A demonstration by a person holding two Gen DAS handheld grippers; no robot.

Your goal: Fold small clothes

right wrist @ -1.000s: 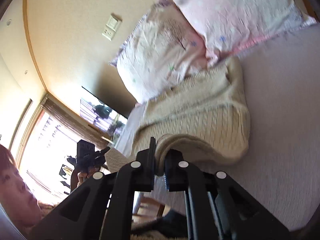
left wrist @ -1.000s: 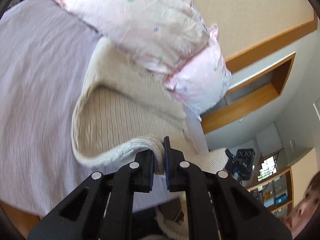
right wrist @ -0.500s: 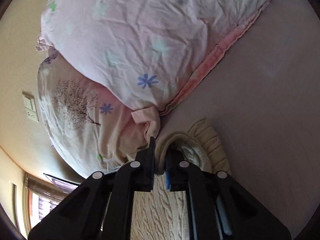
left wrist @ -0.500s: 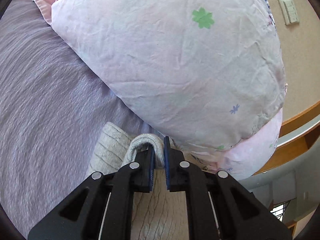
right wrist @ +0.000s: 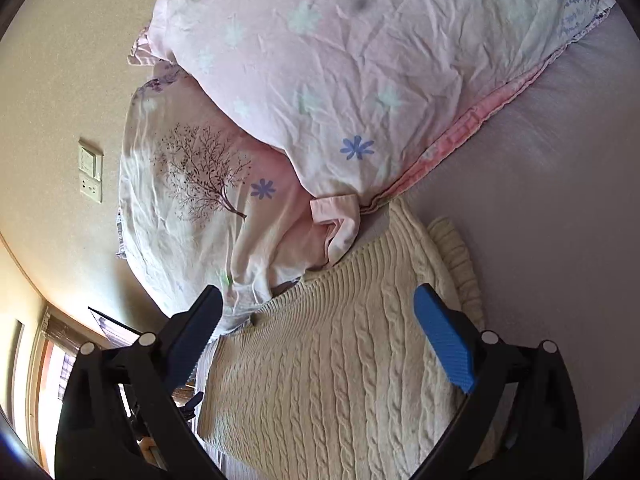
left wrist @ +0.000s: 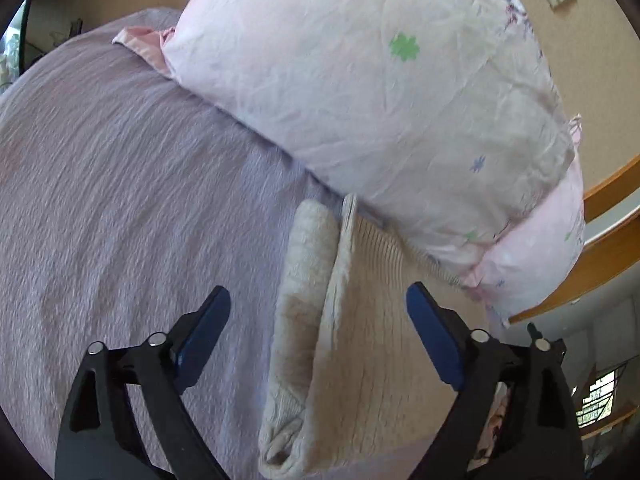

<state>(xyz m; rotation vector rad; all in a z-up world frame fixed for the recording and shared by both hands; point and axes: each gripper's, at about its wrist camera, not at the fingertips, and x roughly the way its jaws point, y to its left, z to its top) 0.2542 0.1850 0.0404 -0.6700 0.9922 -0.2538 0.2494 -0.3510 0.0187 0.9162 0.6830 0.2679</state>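
Note:
A cream cable-knit sweater lies folded over on the lilac bedspread, its far edge close to the pillows. In the left wrist view the sweater shows its ribbed side and a rolled folded edge. My left gripper is open and empty just above that edge. My right gripper is open and empty above the sweater's cabled face.
Two pink flowered pillows are stacked at the head of the bed, right behind the sweater. A beige wall with a switch plate rises behind them. Wooden shelving stands to the right of the bed.
Both grippers carried the sweater's edge over toward the pillows, folding it. Both then opened and let go, and the sweater now lies folded on the bed.

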